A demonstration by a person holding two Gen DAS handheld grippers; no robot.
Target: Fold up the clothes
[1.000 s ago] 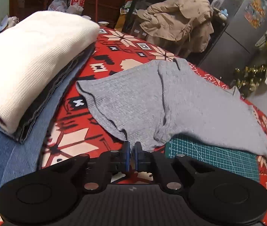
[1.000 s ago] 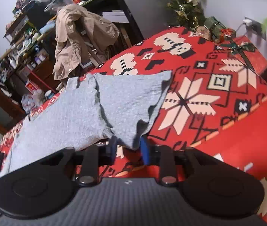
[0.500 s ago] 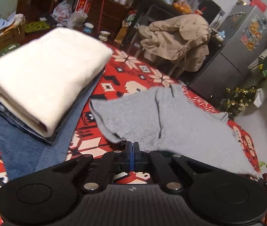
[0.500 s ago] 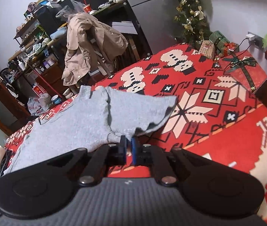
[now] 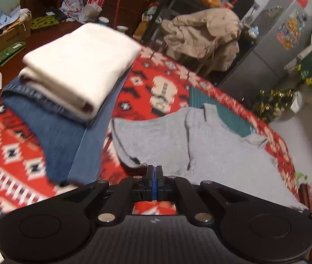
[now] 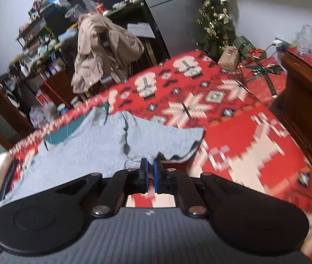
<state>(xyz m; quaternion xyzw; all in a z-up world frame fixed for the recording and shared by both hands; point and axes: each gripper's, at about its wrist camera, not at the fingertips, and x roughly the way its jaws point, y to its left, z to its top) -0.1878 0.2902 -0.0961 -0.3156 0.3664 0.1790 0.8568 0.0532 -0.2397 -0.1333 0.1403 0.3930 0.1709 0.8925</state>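
A grey T-shirt (image 5: 211, 145) lies on a red patterned cloth, its near part lifted. My left gripper (image 5: 154, 169) is shut on the shirt's near edge beside one sleeve. In the right wrist view the same grey T-shirt (image 6: 103, 140) hangs from my right gripper (image 6: 150, 164), which is shut on the edge by the other sleeve. The far part of the shirt rests on a green cutting mat (image 5: 228, 118).
A folded white garment (image 5: 78, 66) sits on folded blue jeans (image 5: 61, 132) at the left. The red patterned cloth (image 6: 233, 132) covers the table. Behind it are a chair with a tan coat (image 5: 204, 35), a fridge (image 5: 277, 48), a small Christmas tree (image 6: 213, 26) and a wooden cabinet (image 6: 305, 92).
Both grippers closed on the shirt's near edge and rose, lifting it. The shirt has been pulled toward me, uncovering the green mat at its far side.
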